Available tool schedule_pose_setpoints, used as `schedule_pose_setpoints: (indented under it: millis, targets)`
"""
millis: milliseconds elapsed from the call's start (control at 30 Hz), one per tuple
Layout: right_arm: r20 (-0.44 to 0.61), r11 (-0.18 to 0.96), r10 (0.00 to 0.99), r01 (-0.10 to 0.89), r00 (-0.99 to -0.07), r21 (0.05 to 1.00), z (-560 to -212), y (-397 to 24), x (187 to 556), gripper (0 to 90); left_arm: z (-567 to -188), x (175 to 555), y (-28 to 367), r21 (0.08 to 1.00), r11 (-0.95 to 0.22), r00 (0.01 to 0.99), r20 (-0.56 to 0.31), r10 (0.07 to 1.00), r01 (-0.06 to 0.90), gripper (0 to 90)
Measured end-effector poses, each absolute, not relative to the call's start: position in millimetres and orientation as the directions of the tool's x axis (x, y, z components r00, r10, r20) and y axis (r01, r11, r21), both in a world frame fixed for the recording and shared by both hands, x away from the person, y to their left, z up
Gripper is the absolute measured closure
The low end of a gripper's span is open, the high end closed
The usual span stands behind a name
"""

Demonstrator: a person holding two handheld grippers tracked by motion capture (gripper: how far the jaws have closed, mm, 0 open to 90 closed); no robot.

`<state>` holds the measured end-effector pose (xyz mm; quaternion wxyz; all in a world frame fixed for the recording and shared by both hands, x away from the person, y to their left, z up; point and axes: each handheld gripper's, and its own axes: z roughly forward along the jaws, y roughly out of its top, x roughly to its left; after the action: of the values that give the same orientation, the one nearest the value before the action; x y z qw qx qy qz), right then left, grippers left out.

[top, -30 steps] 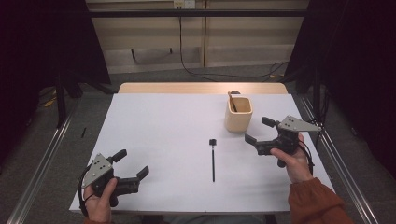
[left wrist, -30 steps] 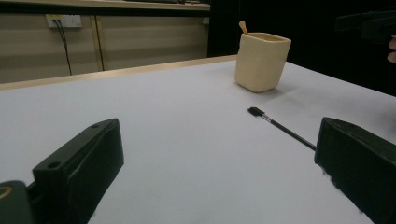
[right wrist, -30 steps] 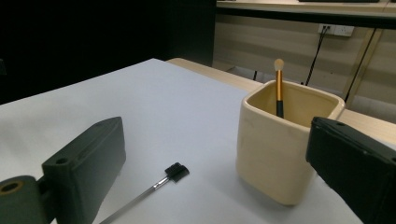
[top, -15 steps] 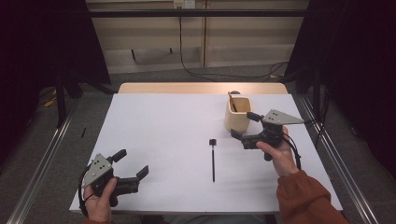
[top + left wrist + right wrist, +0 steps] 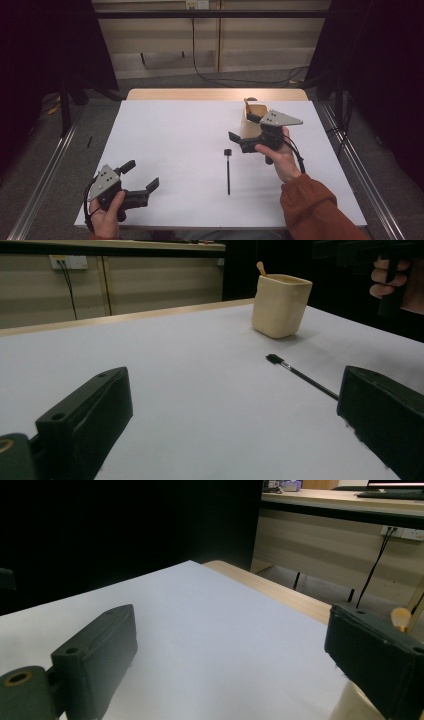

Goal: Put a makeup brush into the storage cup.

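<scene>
On the far right part of the white table [image 5: 175, 130] we hold our right gripper [image 5: 241, 127] just in front of the cream cup [image 5: 250, 116], its jaws spread wide and nothing between them; one jaw tip lies against or in front of the cup's near wall in the high view, and we cannot tell whether it touches. Along that gripper's own jaws, in the right gripper view, we see bare white tabletop, the pale wooden edge of the table beyond it, and a small tan rounded tip [image 5: 401, 616] just past the right-hand jaw. The cup stands upright near the far edge of the table, with a thin wooden stick [image 5: 261, 268] rising from its rim. A slim black pen-like tool [image 5: 228, 170] lies flat on the table to the left of our right hand [image 5: 278, 157], near it but apart, with its thicker end pointing toward the far side. Our left gripper [image 5: 141, 176] sits low at the near left corner, well apart from the cup and the tool, its jaws also wide apart and empty; its view looks across the table at the tool and the cup.
</scene>
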<state>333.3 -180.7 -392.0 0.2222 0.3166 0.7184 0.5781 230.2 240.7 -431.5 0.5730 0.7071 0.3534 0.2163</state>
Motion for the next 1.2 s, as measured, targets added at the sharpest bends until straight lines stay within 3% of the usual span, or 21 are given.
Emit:
schedule_pose_setpoints:
  millis: [467, 667, 767, 1200]
  targets:
    - [0.082, 0.199, 0.688, 0.297, -0.721, 0.934, -388.7, -166.1, 351.0, 11.3, -431.4, 230.0, 241.0, 0.963, -0.098, 0.662, -0.095, 0.743, 0.249, 1.3]
    - [0.103, 0.29, 0.662, 0.38, -0.742, 0.878, -384.3, -160.3, 354.9, 12.4, -431.6, 230.3, 240.9, 0.963, -0.095, 0.659, -0.099, 0.746, 0.252, 1.2]
    - [0.118, 0.343, 0.634, 0.415, -0.764, 0.843, -383.9, -157.8, 357.8, 18.2, -431.5, 230.3, 241.1, 0.963, -0.098, 0.66, -0.096, 0.745, 0.25, 1.1]
    - [0.157, 0.5, 0.609, 0.531, -0.777, 0.684, -393.5, -147.6, 362.6, 12.8, -431.9, 230.8, 240.4, 0.963, -0.1, 0.662, -0.096, 0.743, 0.252, 1.2]
